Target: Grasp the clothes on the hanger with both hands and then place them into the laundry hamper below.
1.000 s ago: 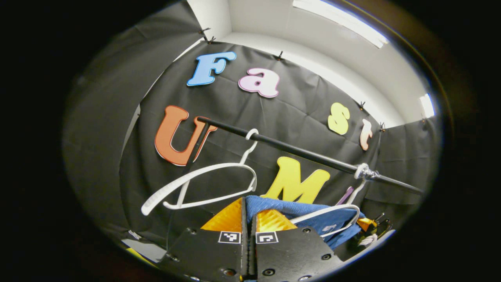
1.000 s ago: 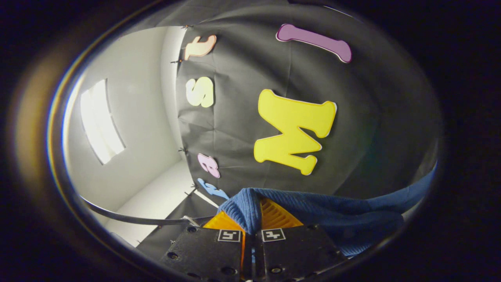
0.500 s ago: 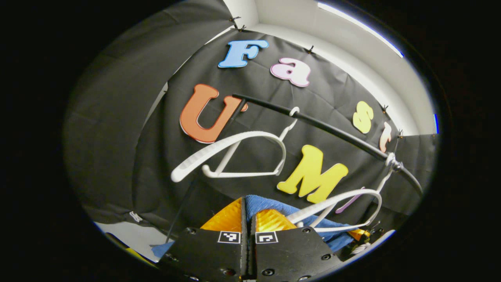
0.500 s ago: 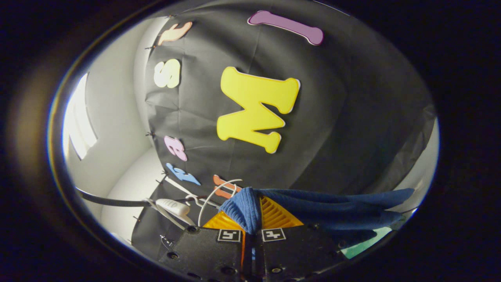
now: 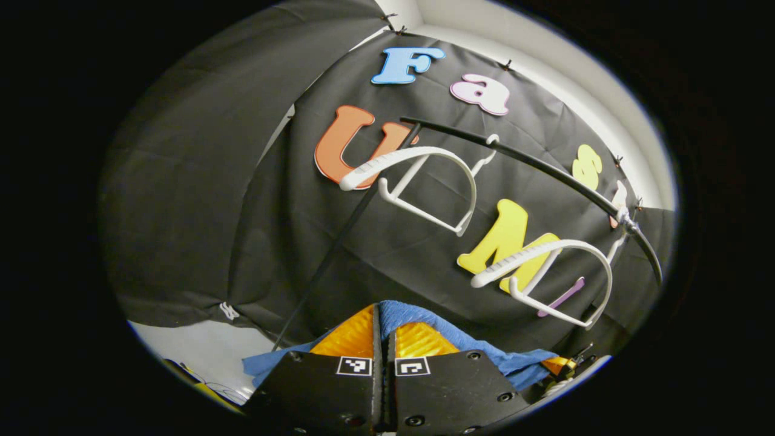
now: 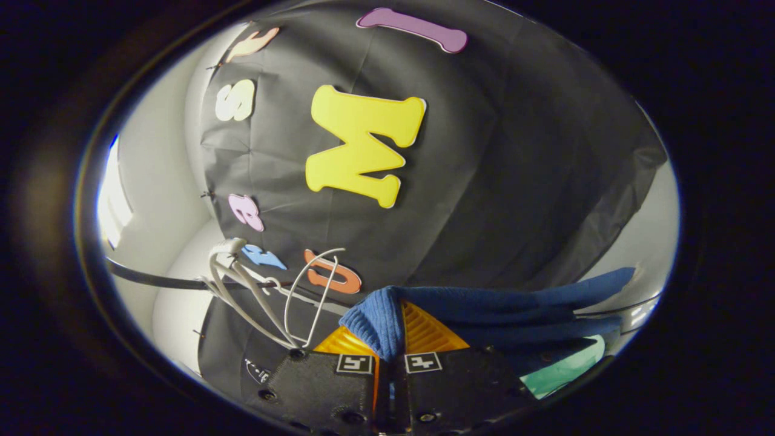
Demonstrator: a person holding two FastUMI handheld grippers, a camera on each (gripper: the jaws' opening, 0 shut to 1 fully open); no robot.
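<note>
Both grippers: left gripper (image 5: 381,330) and right gripper (image 6: 390,327) each pinch the blue garment (image 6: 484,306).
Garment: stretched between them, below the hangers.
Hangers: two bare white hangers (image 5: 424,181) (image 5: 557,272) on the black rail (image 5: 545,172).

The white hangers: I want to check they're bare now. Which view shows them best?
The left gripper view: both white hangers hang from the black rail, seen whole, with nothing on them. The right gripper view shows them bunched at the left edge, overlapping and partly cut off by the gripper body.
</note>
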